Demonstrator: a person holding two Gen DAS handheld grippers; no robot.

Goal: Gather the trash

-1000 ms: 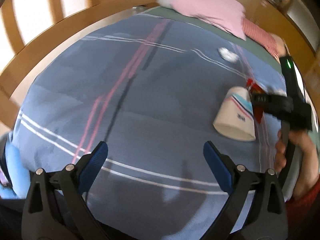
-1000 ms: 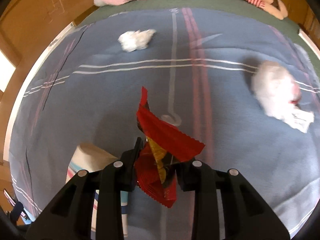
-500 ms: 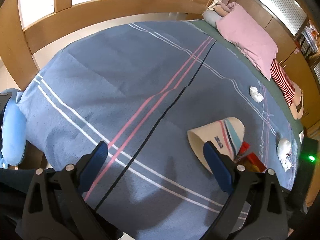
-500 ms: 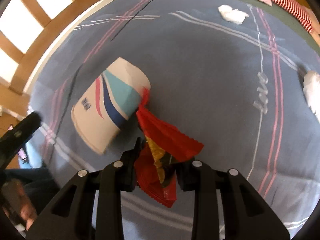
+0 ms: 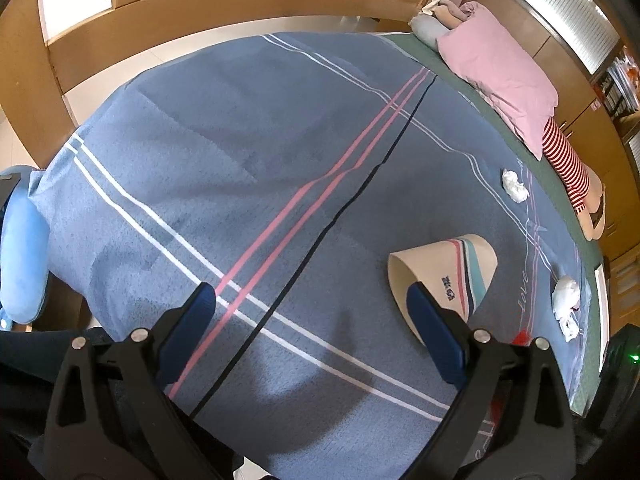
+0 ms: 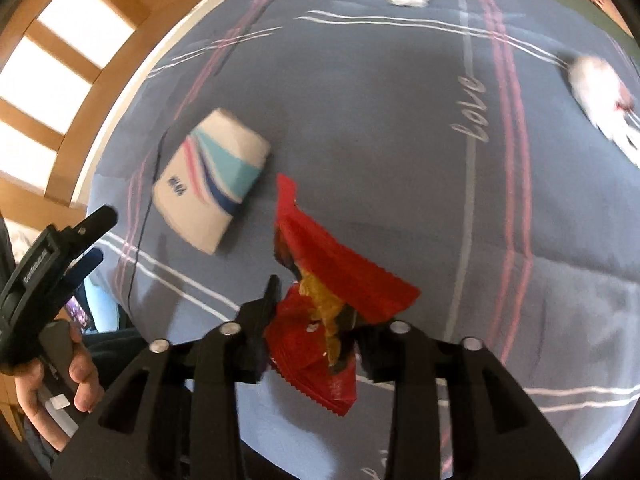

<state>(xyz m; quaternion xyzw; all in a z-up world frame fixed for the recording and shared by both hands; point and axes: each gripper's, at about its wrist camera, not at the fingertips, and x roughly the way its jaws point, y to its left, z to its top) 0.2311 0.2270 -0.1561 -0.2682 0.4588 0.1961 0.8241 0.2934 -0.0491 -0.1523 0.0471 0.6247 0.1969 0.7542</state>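
1. Your right gripper (image 6: 312, 328) is clenched on the red snack wrapper (image 6: 324, 304), low in the centre of the right wrist view; the pinch sits at the crumpled lower part, so the loose end fans up and to the right, free of the bedspread (image 6: 400, 140), which suits a carry and not a drop

2. Your left gripper (image 5: 316, 332) is released, its blue pads (image 5: 188, 328) spread wide and nothing between them; it hangs over the near edge of the bed, at the bottom of the left wrist view

3. The paper cup (image 5: 448, 276) lies on its side at the lower right of the left wrist view, its open mouth turned toward that gripper, and the right-hand pad overlaps its rim in the picture (whether they touch, you cannot tell). Lying so, it offers the rim as the likeliest place to pinch

4. In the right wrist view the same cup sits left of centre, just beside the tip of the wrapper but apart from it

5. Two pieces are left further off: one crumpled tissue (image 5: 514, 186) at the right, near the pink pillow (image 5: 508, 80), and a second white wad (image 5: 566, 300) by the right edge, close to the word "love" woven in the cloth

6. By my reckoning the collecting is early: one piece is in hand, and no bin shows in either view
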